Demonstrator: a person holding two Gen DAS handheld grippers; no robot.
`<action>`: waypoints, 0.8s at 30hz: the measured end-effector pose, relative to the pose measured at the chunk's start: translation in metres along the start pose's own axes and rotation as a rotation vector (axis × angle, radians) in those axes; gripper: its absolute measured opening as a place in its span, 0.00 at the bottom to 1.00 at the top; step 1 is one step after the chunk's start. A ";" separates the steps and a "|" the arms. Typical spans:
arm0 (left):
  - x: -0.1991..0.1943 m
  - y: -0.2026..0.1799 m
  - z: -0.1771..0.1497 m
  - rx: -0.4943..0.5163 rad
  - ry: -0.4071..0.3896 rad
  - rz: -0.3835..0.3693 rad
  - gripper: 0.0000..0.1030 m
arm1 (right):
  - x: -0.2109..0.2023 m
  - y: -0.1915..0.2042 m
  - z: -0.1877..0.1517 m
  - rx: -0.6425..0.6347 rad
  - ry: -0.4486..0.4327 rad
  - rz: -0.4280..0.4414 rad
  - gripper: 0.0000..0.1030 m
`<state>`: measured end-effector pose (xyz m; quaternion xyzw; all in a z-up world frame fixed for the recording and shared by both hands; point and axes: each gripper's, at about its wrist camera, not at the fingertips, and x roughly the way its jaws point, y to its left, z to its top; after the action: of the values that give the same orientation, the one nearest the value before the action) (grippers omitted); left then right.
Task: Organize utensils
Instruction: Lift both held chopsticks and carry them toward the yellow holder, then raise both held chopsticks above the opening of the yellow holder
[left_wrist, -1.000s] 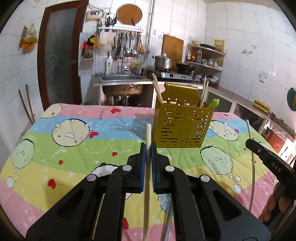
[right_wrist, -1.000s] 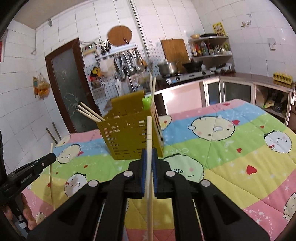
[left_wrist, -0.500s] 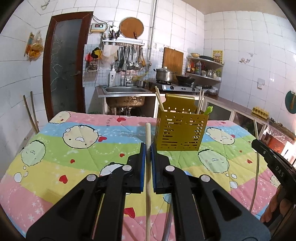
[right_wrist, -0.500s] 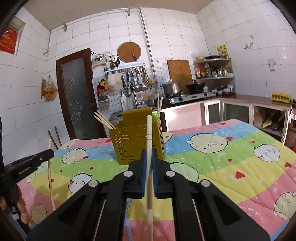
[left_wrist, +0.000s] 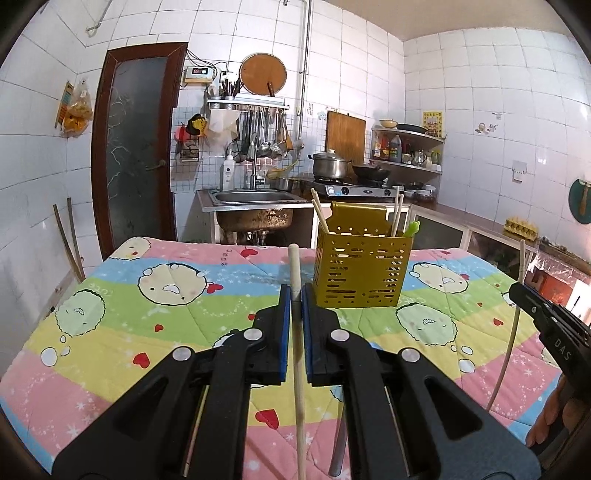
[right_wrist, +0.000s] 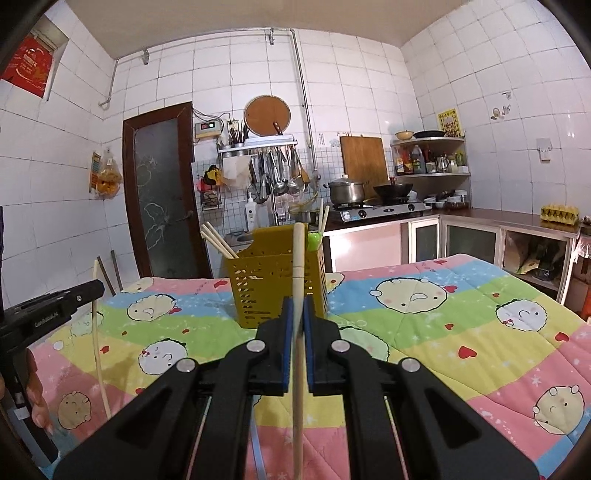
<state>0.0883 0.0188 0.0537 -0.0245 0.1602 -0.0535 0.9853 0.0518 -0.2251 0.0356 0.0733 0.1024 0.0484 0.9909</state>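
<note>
One pale chopstick (left_wrist: 295, 269) stands clamped between the blue pads of the left hand-held gripper (left_wrist: 294, 295), its tip poking up past the fingertips, just left of the yellow utensil basket (left_wrist: 360, 275). A second chopstick (right_wrist: 298, 258) is pinched the same way in the right hand-held gripper (right_wrist: 297, 310), rising in front of the basket. The basket stands upright on the cartoon-print quilted surface (left_wrist: 155, 317), holding several chopsticks and a green-handled utensil (left_wrist: 413, 228).

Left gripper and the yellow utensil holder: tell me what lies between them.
Only bare cartoon quilt. In the left wrist view, the left gripper grips a chopstick, just short of the yellow utensil holder.
</note>
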 end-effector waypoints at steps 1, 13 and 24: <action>0.000 0.000 0.000 -0.001 0.000 -0.001 0.05 | -0.001 0.000 0.000 -0.003 0.000 0.000 0.06; 0.010 -0.001 0.011 -0.018 0.022 -0.026 0.04 | 0.015 -0.005 0.013 0.020 0.019 0.018 0.06; 0.024 -0.011 0.047 0.008 -0.016 -0.031 0.04 | 0.037 -0.013 0.044 0.049 -0.003 0.024 0.06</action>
<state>0.1245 0.0067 0.0913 -0.0234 0.1519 -0.0690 0.9857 0.0977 -0.2398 0.0688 0.0986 0.1012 0.0578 0.9883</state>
